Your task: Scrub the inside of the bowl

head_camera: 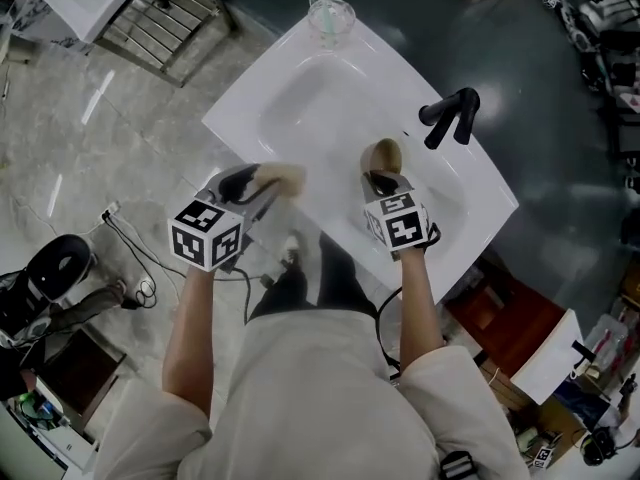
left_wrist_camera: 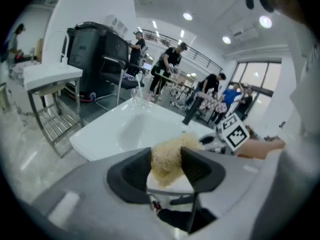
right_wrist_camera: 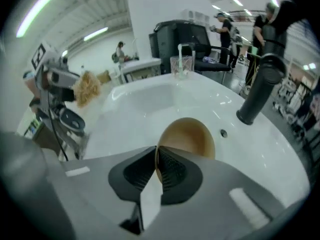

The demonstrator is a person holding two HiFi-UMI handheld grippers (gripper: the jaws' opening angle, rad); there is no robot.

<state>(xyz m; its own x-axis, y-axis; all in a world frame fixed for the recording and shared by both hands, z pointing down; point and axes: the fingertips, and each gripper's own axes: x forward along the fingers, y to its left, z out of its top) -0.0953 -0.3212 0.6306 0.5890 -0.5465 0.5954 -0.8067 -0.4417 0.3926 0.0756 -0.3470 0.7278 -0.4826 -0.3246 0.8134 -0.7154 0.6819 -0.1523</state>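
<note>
A brown bowl (right_wrist_camera: 189,136) hangs tilted over the white sink (head_camera: 330,108), its rim pinched between the pads of my right gripper (right_wrist_camera: 156,164). In the head view the bowl (head_camera: 382,155) shows just beyond that gripper (head_camera: 384,180). My left gripper (left_wrist_camera: 166,165) is shut on a pale, fibrous scrubbing pad (left_wrist_camera: 167,155), which fills the gap between the jaws. The left gripper (head_camera: 255,183) with its pad (head_camera: 285,177) is at the sink's near left edge, apart from the bowl. The right gripper view shows the pad (right_wrist_camera: 89,92) at far left.
A black faucet (head_camera: 450,115) stands at the sink's right side. A clear glass with a toothbrush (head_camera: 330,13) sits at the far corner. A metal rack (head_camera: 165,18) stands at upper left. Cables and equipment (head_camera: 60,278) lie on the floor at left. People work in the background.
</note>
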